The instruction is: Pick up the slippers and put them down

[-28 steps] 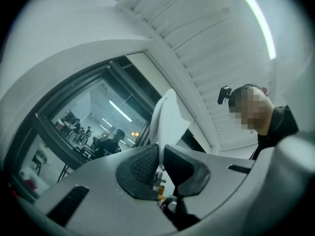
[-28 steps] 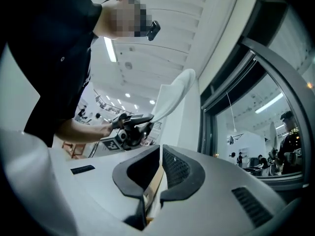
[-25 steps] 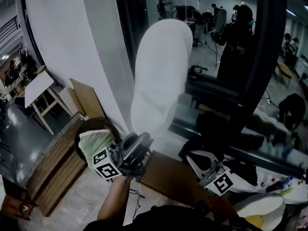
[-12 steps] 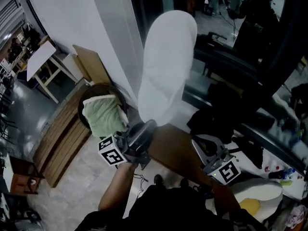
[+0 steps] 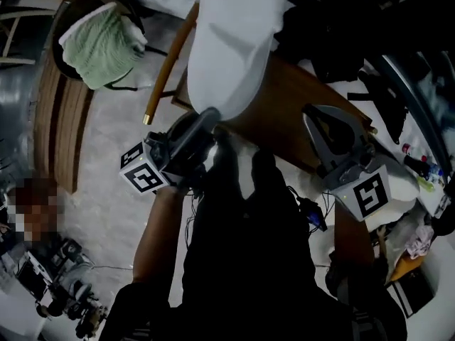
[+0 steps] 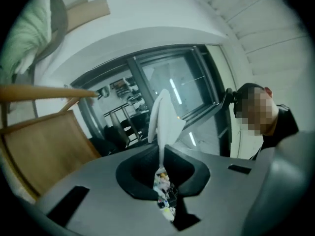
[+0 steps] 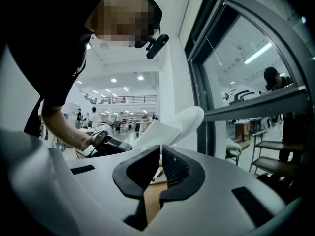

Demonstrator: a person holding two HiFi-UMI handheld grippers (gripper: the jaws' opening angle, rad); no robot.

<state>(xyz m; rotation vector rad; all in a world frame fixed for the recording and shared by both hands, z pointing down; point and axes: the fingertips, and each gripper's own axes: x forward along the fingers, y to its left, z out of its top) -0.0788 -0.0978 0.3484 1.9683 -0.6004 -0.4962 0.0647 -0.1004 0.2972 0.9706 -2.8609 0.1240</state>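
Left fingers (image 6: 138,173) clenched on white slipper (image 5: 234,41), its length pointing straight ahead, right fingers (image 7: 183,173) closed, empty.

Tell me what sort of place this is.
Probably a large open workshop or lab hall: tall glazed partitions, a plain wooden table and trailing cables all suggest it.

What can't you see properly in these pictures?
- Head view: the top edge cuts off the white slipper.
- Left gripper view: the left gripper has its jaws over the slipper's pinched edge.
- Head view: the person's dark clothes hide the floor underneath.
- A second slipper shows in no view.
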